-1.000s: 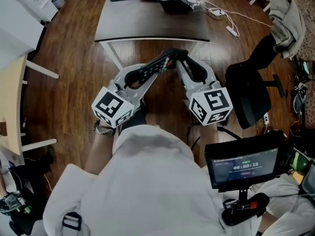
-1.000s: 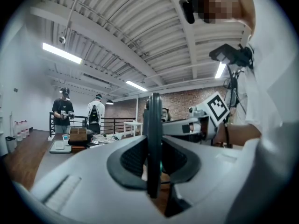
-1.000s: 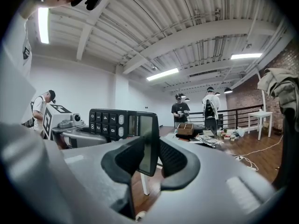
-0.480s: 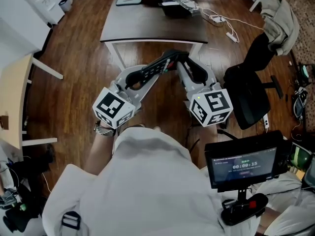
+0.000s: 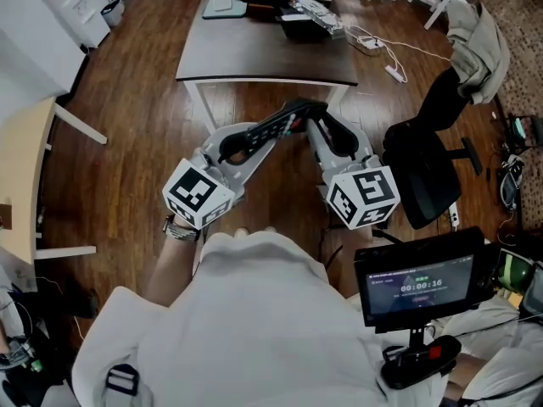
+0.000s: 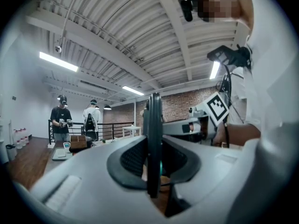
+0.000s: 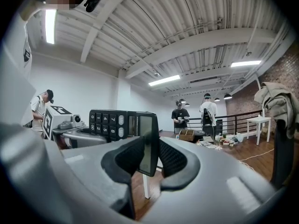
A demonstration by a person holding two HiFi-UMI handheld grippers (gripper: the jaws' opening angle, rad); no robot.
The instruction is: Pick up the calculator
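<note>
The black calculator (image 5: pixel 282 124) hangs in the air over the wooden floor, held at both ends. My left gripper (image 5: pixel 254 139) is shut on its lower left end; in the left gripper view the calculator (image 6: pixel 153 139) shows edge-on between the pads. My right gripper (image 5: pixel 311 117) is shut on its upper right end. In the right gripper view the calculator (image 7: pixel 117 125) shows its keys, with the display end clamped in the right gripper (image 7: pixel 148 149). In the left gripper view, the left gripper (image 6: pixel 153 160) pinches the thin edge.
A dark table (image 5: pixel 263 58) stands just beyond the grippers, with a box, a tablet and cables at its far side. A black office chair (image 5: pixel 424 168) is at the right, a pale desk (image 5: pixel 17 176) at the left. Two people (image 7: pixel 194 115) stand far off.
Both grippers keep their hold on the calculator and have risen slightly together. More of the dark table's top shows at the top of the head view.
</note>
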